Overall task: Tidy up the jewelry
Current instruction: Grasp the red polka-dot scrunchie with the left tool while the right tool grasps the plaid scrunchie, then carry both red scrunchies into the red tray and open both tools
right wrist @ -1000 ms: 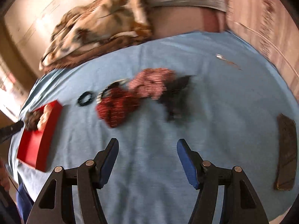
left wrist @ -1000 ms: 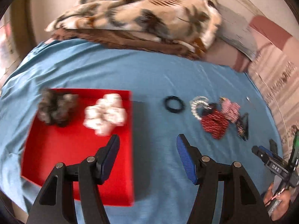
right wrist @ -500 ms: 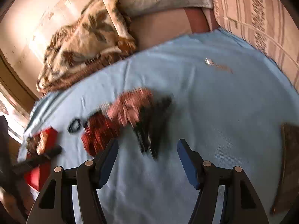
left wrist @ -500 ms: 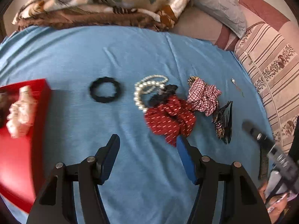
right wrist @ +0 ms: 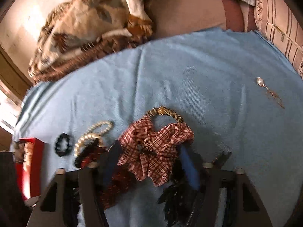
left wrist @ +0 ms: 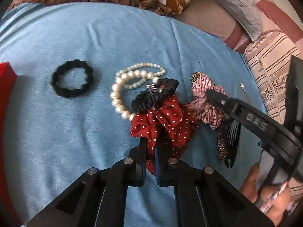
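My left gripper [left wrist: 150, 149] is shut on the lower fold of the red polka-dot scrunchie [left wrist: 166, 121], which lies on the blue sheet. A black scrunchie [left wrist: 155, 94], a pearl bracelet [left wrist: 121, 87] and a black hair tie [left wrist: 73, 78] lie to its left. My right gripper [right wrist: 149, 162] straddles the red plaid scrunchie [right wrist: 153, 147]. Its jaws are closing, and its fingers [right wrist: 186, 162] still stand wide at the fabric's sides. A gold-and-black tie [right wrist: 164, 111] sits just behind the plaid scrunchie. A black claw clip [right wrist: 176, 194] lies under the right gripper.
The red tray [right wrist: 36, 151] with two scrunchies sits at the far left, and its corner [left wrist: 5, 75] shows in the left wrist view. A pearl pendant [right wrist: 261, 81] lies apart at the right. A patterned blanket [right wrist: 85, 28] and pillows border the sheet behind.
My left gripper moved right from over the red tray to the polka-dot scrunchie and shut on it. My right gripper swung left and down until the plaid scrunchie lay between its fingers.
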`<state>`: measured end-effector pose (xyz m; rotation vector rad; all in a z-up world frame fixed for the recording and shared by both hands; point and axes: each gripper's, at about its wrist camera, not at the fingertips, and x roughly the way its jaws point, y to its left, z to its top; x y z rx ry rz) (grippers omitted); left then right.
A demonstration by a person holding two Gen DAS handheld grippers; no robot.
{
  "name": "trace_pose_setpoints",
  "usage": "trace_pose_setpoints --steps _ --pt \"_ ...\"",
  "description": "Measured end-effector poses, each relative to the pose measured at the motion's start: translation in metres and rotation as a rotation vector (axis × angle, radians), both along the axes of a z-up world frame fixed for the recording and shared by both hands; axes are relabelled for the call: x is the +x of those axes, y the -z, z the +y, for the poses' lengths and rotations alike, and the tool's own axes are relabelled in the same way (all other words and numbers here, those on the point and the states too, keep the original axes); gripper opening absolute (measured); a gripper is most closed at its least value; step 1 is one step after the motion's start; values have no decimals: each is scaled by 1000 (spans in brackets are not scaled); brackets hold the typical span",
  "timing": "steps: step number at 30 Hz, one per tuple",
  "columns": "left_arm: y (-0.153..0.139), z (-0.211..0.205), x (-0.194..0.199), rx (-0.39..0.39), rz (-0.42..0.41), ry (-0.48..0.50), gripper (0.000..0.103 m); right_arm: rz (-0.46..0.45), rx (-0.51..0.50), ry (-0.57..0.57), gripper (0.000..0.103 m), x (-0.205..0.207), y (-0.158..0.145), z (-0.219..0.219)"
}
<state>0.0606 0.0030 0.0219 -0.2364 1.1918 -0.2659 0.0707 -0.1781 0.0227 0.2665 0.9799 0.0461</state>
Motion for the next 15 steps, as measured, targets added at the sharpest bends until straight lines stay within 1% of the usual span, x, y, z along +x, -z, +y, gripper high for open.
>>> trace_pose_setpoints --steps 1,3,4,9,11,15 --pt "-3 5 -5 5 -7 -3 6 5 14 -8 13 -1 1 -1" --pt "-9 14 -14 2 -19 -8 6 -1 54 -40 8 -9 -2 2" --pt "-12 20 -20 4 -24 -10 6 -3 60 -58 7 -13 -3 6" --pt "-29 62 -70 -2 -47 -9 6 11 104 -180 4 -48 -5 42" --pt "-38 77 -91 -4 -58 2 6 14 122 -227 4 -71 -7 54" --pt "-54 101 -135 10 -109 27 6 23 176 -304 4 -125 -8 71"
